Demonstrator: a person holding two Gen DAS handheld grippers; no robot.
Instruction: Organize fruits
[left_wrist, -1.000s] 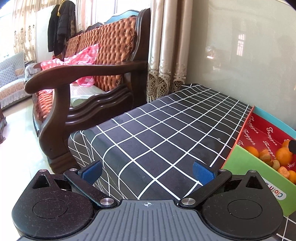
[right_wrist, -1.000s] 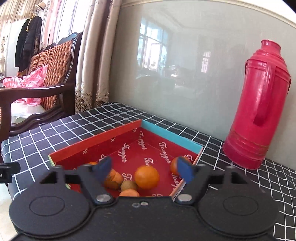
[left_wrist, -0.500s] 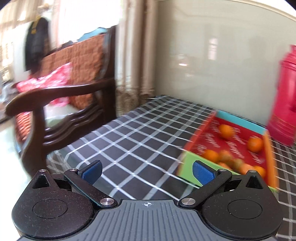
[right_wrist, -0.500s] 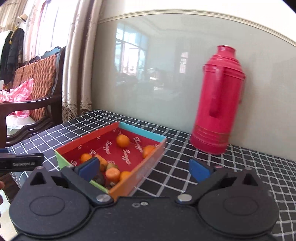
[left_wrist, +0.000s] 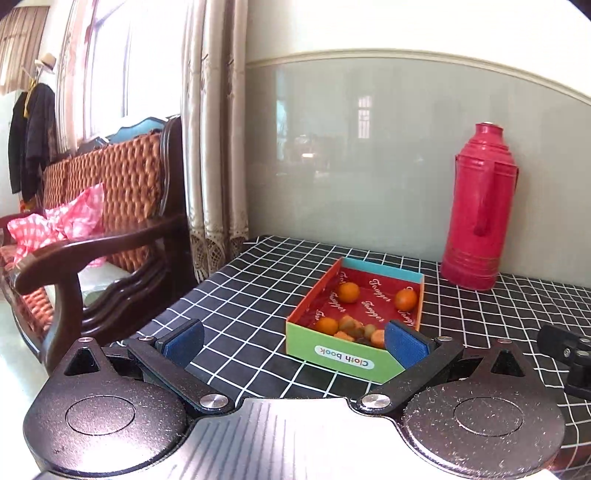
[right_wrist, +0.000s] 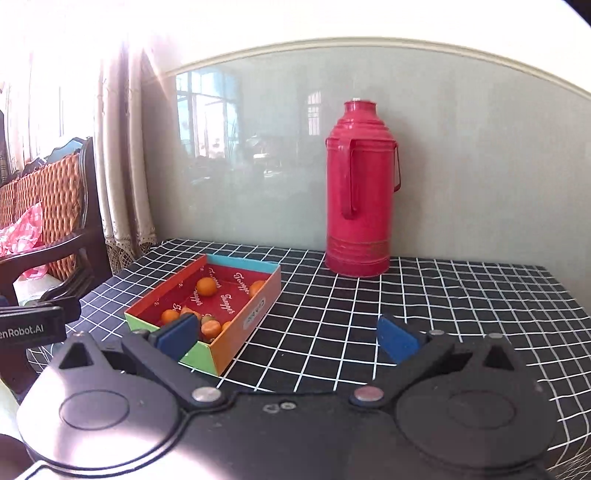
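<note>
Both grippers, left gripper (left_wrist: 293, 341) and right gripper (right_wrist: 286, 336), fingers spread empty, hover short of the fruit box (left_wrist: 347, 356).

Both wrist cameras look slightly downward across the table (left_wrist: 240, 295) toward the wall; the left sits nearer the table's left edge, and both views share the fruit box (left_wrist: 354, 321) (right_wrist: 207, 314) and red flask (left_wrist: 476, 214) (right_wrist: 360, 184).

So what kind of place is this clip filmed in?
Most likely a home living room. A wooden armchair with orange tufted padding stands beside lace-edged curtains at a sunlit window, and a red thermos flask stands on a table under a black grid-pattern cloth.
</note>
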